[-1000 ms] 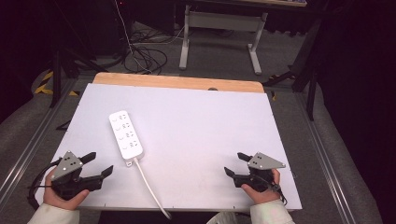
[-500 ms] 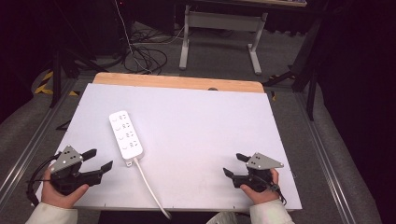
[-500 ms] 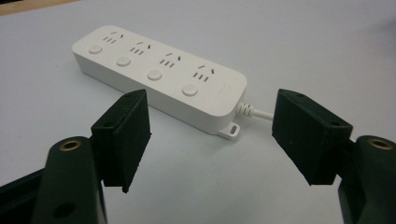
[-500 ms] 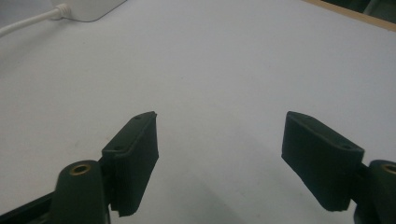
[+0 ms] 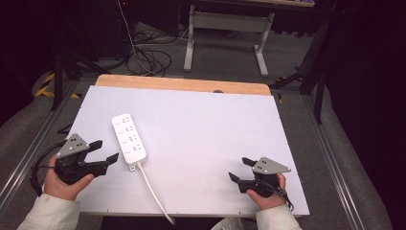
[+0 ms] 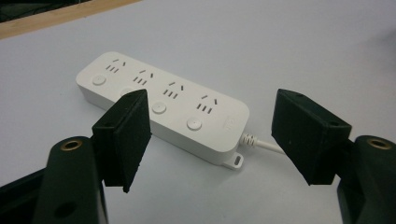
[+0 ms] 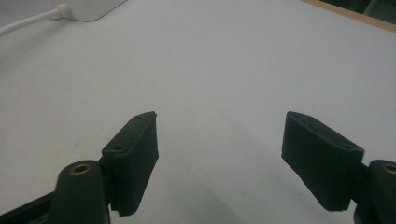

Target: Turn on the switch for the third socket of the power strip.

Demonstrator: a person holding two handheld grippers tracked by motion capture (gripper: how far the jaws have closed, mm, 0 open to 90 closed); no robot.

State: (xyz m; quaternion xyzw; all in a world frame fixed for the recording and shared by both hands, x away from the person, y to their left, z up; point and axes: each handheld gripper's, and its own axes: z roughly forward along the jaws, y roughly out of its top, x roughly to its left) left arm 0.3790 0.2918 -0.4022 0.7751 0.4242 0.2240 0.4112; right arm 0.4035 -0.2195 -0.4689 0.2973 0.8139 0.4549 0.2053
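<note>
From above, my left gripper (image 5: 106, 151) hangs just left of the white power strip (image 5: 129, 139), and my right gripper (image 5: 242, 168) sits well apart from it at the table's near right. The high view gives the whole layout; the left gripper view gives the detail: four socket groups along the strip's top, a round button beside each, rounded corners, a small mounting tab at the cable end, and a ribbed strain relief where the white cord (image 6: 266, 145) leaves. From above, that cord (image 5: 152, 191) curves toward the near edge of the table.

My left jaws have just been closing a little, yet they stand wide apart with nothing between the pads; the power strip (image 6: 163, 105) lies beyond them, not touched. My right jaws are spread wide too, holding nothing, over bare surface, with only a corner of the strip (image 7: 91, 7) and its cord at that view's top left.

The pads are matte black blocks with flat faces. The table (image 5: 215, 124) is a smooth pale sheet with a wooden strip along its far edge. Between the strip and my right gripper is broad open tabletop; dark floor with cables and a stand's legs lies beyond the far edge.
</note>
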